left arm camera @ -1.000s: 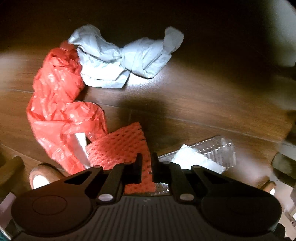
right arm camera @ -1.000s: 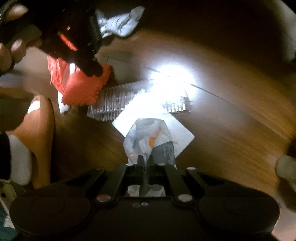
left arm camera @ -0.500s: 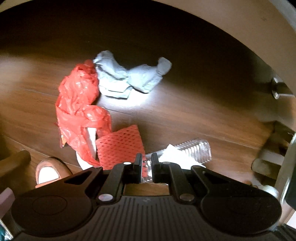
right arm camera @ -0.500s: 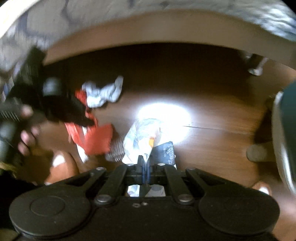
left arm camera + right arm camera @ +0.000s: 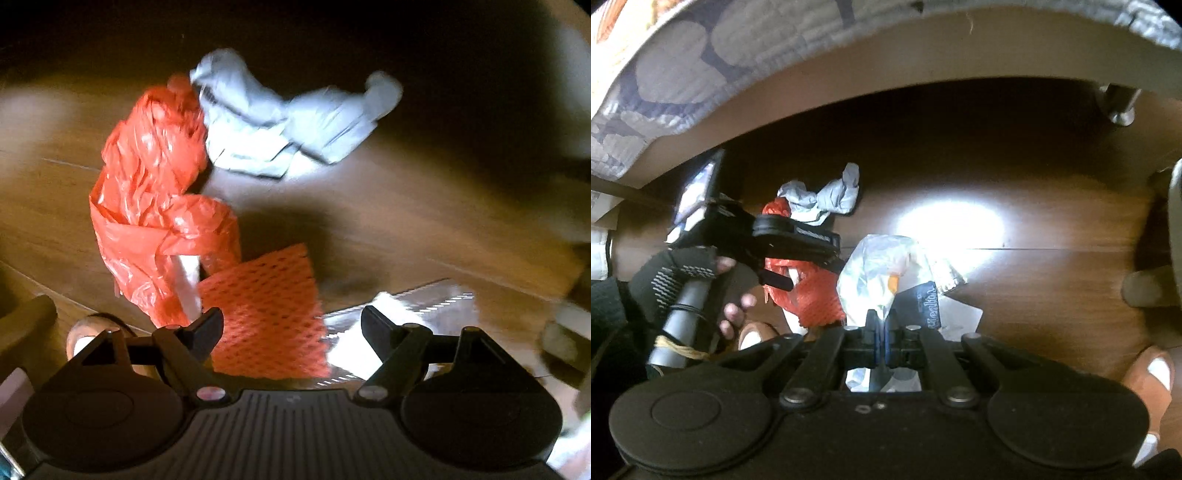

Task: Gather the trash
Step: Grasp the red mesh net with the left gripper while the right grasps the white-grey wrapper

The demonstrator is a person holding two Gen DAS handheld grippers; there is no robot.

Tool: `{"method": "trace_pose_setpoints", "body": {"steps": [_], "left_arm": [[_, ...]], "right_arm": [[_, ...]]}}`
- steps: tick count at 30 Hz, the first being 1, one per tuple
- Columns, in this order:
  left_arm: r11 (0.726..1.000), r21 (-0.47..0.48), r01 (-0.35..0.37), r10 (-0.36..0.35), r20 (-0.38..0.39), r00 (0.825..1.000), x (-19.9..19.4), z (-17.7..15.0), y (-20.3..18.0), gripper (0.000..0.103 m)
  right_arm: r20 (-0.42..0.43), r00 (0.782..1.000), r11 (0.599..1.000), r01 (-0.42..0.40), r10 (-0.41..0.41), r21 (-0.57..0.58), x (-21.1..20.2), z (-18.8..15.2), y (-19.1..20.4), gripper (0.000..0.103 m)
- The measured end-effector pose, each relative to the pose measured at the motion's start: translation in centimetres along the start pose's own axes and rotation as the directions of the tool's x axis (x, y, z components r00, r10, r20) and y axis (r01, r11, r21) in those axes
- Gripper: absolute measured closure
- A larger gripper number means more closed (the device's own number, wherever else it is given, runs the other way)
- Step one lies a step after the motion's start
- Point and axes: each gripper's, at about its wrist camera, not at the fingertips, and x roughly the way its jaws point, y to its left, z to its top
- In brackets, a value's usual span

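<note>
My left gripper [image 5: 291, 325] points down at the wooden floor and its jaws are opening. An orange foam net [image 5: 262, 314] lies on the floor in the gap between them, and the pads do not touch it. A red plastic bag [image 5: 155, 192] and a crumpled grey-white bag [image 5: 288, 122] lie beyond it. A clear plastic tray [image 5: 417, 306] is at the right. My right gripper [image 5: 881, 321] is shut on a clear plastic bag [image 5: 879, 262], held well above the floor. The right wrist view also shows the left gripper [image 5: 803, 271] in a gloved hand [image 5: 683, 273].
A bed edge with a patterned cover [image 5: 701, 66] overhangs the far floor, and a furniture leg [image 5: 1121, 107] stands at the far right. White paper [image 5: 960, 314] and a dark packet [image 5: 929, 302] lie under the held bag. Feet in brown slippers [image 5: 1152, 376] stand close by.
The left gripper's jaws went from shut to wide open; it rose, then dropped back over the net. The right gripper lifted the clear bag away from the floor and rolled.
</note>
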Motion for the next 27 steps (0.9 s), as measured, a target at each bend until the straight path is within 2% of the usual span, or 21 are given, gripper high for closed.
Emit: {"method": "trace_pose_setpoints", "body": {"steps": [5, 9, 12, 15, 19, 27], "left_arm": [[1.0, -0.014, -0.024, 0.023, -0.044, 0.999, 2.8, 0.4, 0.3, 0.022], [0.999, -0.044, -0.002, -0.001, -0.061, 0.998, 4.3, 0.5, 0.4, 0.025], [0.998, -0.059, -0.006, 0.002, -0.073, 0.997, 5.1, 0.5, 0.5, 0.065], [0.999, -0.052, -0.013, 0.009, -0.069, 0.998, 5.5, 0.4, 0.3, 0.088], [0.999, -0.048, -0.013, 0.011, -0.052, 0.999, 4.8, 0.3, 0.1, 0.095], [0.998, -0.053, 0.033, -0.033, -0.001, 0.999, 1.0, 0.1, 0.3, 0.096]], "right_arm": [[-0.027, 0.999, 1.0, -0.023, 0.023, 0.018, 1.2, 0.3, -0.1, 0.1], [-0.05, 0.998, 0.999, -0.024, 0.025, 0.024, 1.9, 0.2, 0.0, 0.099], [-0.062, 0.998, 0.999, -0.019, 0.021, 0.034, 2.3, 0.1, -0.1, 0.099], [-0.057, 0.998, 0.999, -0.016, 0.018, 0.035, 2.2, 0.2, 0.0, 0.099], [-0.049, 0.999, 1.0, -0.01, 0.011, 0.021, 1.9, 0.2, 0.1, 0.099], [-0.009, 1.0, 1.0, 0.006, -0.006, -0.011, 0.7, 0.1, 0.4, 0.099]]}}
